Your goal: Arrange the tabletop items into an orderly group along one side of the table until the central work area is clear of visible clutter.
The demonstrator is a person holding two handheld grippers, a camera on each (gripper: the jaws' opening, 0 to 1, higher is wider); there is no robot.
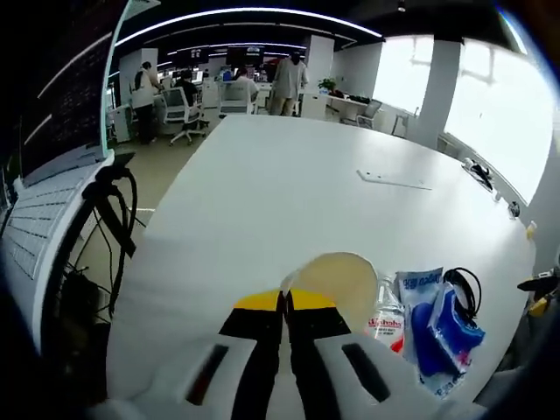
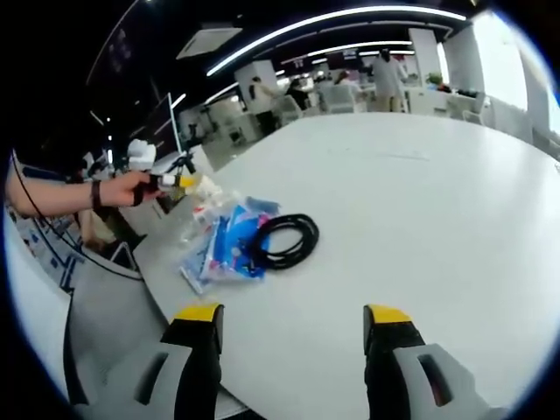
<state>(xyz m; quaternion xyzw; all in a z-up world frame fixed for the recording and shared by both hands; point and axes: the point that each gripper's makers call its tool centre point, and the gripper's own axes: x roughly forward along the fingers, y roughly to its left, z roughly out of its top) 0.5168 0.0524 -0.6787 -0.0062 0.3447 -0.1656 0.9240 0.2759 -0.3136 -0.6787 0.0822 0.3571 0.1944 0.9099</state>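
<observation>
The left claw [image 1: 284, 302] is pressed together on a round tan pad [image 1: 337, 278] at the desk [image 1: 289, 192] edge, beside a water bottle [image 1: 385, 319], blue packets [image 1: 437, 328] and a black cable [image 2: 284, 238]. The right claw [image 2: 293, 319] is spread, holding nothing.

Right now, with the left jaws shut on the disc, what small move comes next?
Probably ease the left gripper toward the bottle and release the tan disc there: bottle, blue pack and cable already sit grouped at the table edge.

Open office, white table [image 1: 289, 184], bright windows [image 1: 499, 114], ceiling light strips [image 1: 245, 13]
</observation>
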